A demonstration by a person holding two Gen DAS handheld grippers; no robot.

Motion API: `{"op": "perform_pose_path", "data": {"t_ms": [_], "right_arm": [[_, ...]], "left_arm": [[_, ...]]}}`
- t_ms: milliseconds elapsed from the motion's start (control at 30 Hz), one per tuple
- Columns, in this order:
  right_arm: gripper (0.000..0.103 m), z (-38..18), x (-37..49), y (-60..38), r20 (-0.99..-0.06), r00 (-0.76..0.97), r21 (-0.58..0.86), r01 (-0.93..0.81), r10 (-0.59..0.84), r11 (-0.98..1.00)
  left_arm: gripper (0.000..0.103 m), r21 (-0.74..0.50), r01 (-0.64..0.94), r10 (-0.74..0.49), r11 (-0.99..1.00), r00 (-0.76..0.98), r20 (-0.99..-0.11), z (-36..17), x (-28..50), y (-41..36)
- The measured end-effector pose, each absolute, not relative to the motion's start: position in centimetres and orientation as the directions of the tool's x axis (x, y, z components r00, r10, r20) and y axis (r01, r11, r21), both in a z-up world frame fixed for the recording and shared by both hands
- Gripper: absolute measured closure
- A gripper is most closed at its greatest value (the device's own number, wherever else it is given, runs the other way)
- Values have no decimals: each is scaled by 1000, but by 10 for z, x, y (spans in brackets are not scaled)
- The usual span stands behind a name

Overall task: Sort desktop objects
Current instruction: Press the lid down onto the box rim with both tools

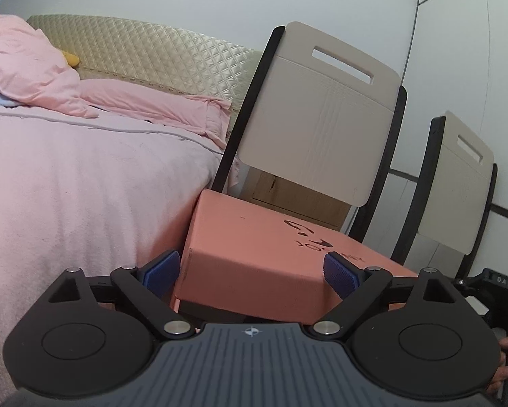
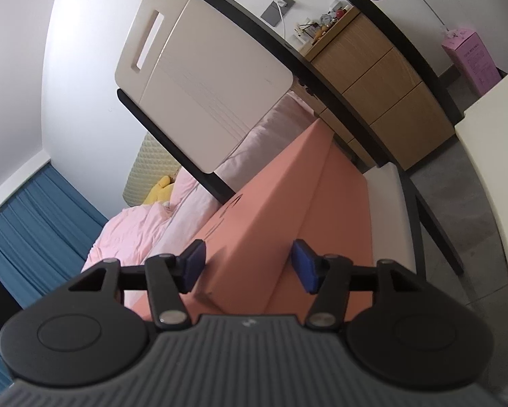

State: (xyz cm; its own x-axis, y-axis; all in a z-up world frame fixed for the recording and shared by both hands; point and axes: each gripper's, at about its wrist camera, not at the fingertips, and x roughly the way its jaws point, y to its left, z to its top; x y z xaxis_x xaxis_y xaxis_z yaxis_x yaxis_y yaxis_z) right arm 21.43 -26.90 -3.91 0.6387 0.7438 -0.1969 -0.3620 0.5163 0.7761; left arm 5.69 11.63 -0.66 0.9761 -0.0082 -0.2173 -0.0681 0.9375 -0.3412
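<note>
Bed (image 1: 84, 176), chair (image 1: 318, 112), salmon box (image 1: 260, 254)

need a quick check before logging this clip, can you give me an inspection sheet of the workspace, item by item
surface: white chair seat under the box; no desktop in clear view
job's things: salmon-pink box resting on the chair seat, dark print on its top
clutter: small items on the wooden drawer unit, too small to name; pink carton on the floor
grippers: left hand-held gripper open, blue pads on either side of the box's near end; right hand-held gripper open, straddling a box edge; contact cannot be told
cables: white cord hanging from a wall outlet
surroundings: bed with pink bedding, quilted headboard, two chair backs, blue curtain
</note>
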Motion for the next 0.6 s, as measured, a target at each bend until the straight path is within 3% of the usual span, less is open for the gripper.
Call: {"op": "perform_pose_path", "data": {"t_ms": [300, 600], "right_arm": [[47, -35, 205, -274, -192, 638, 769, -374, 746, 518], [47, -29, 192, -278, -210, 626, 741, -399, 751, 540]], "left_arm": [[10, -361, -42, -36, 931, 977, -208, 1, 43, 115], [10, -260, -86, 5, 962, 955, -296, 5, 36, 97]]}}
